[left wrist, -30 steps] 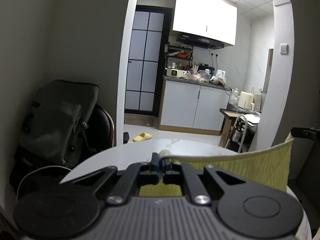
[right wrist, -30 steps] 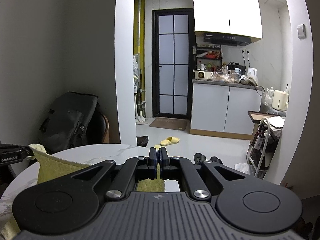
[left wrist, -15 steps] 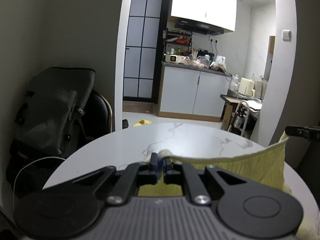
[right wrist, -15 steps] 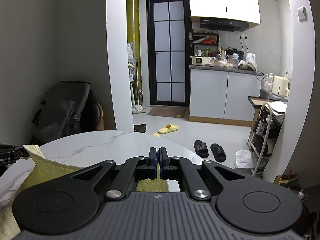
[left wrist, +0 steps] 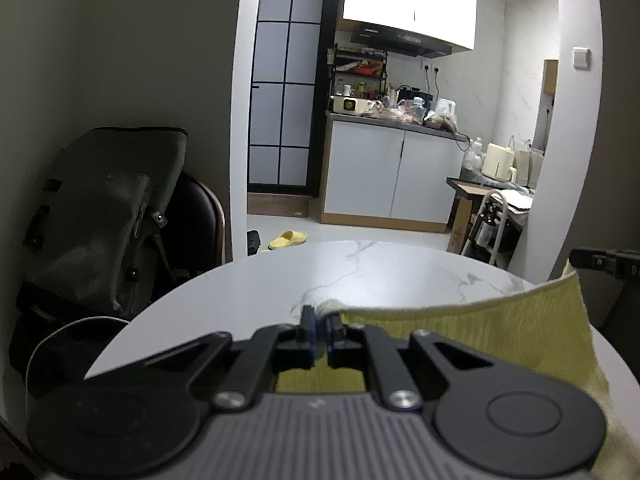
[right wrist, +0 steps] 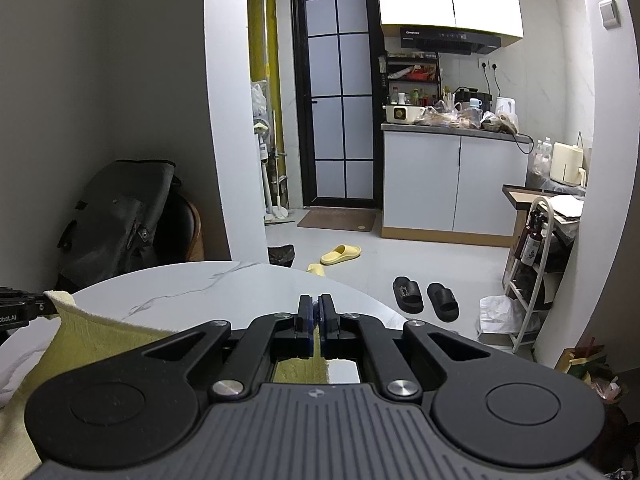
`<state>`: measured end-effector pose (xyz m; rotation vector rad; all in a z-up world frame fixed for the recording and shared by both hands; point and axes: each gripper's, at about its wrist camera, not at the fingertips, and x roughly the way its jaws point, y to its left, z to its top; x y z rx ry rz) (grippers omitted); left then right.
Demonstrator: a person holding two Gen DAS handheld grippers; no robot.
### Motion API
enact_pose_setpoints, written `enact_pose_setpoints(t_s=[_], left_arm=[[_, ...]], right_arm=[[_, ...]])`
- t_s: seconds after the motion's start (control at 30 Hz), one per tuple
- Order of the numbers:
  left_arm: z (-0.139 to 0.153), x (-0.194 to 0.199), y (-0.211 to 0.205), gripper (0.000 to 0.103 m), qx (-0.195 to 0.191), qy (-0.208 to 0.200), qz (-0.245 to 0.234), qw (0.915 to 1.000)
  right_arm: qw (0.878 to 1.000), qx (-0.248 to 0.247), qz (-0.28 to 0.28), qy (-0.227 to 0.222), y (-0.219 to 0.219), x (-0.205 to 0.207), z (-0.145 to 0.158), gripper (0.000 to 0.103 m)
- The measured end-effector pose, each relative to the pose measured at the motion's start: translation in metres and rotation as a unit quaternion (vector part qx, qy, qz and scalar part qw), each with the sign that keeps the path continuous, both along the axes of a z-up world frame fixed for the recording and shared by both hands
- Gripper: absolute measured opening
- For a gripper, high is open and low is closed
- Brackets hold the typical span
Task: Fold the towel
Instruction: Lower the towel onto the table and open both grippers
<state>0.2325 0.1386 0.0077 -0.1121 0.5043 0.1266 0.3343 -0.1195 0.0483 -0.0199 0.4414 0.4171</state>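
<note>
Left wrist view: my left hand-held gripper (left wrist: pixel 319 334) is clamped on one corner of the yellow towel (left wrist: pixel 480 334), top edge stretched across to the right hand-held gripper (left wrist: pixel 600 261) at frame edge, so it hangs taut over the round worktop (left wrist: pixel 280 280). Right wrist view: right hand-held gripper (right wrist: pixel 319 324) pinched together on the other corner, cloth visible between the pads; towel (right wrist: pixel 92 340) runs left to the left one. I judge both corners are held up so the edge can be laid over evenly for a fold.
</note>
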Motion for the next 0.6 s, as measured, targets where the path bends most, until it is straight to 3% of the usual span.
enact_pose_setpoints(t_s=[0.23, 0.33, 0.6], left_arm=[[-0.011, 0.015, 0.01, 0.006, -0.016, 0.012, 0.013, 0.9997], [-0.015, 0.019, 0.015, 0.013, -0.025, 0.019, 0.025, 0.9992], [-0.019, 0.022, 0.027, 0.048, -0.041, 0.028, 0.058, 0.9971]], right_arm=[[1.0, 0.007, 0.001, 0.013, 0.003, 0.016, -0.012, 0.003], [1.0, 0.011, -0.002, 0.019, 0.004, 0.024, -0.018, 0.004], [0.999, 0.008, -0.016, 0.03, 0.008, 0.03, -0.027, 0.006]])
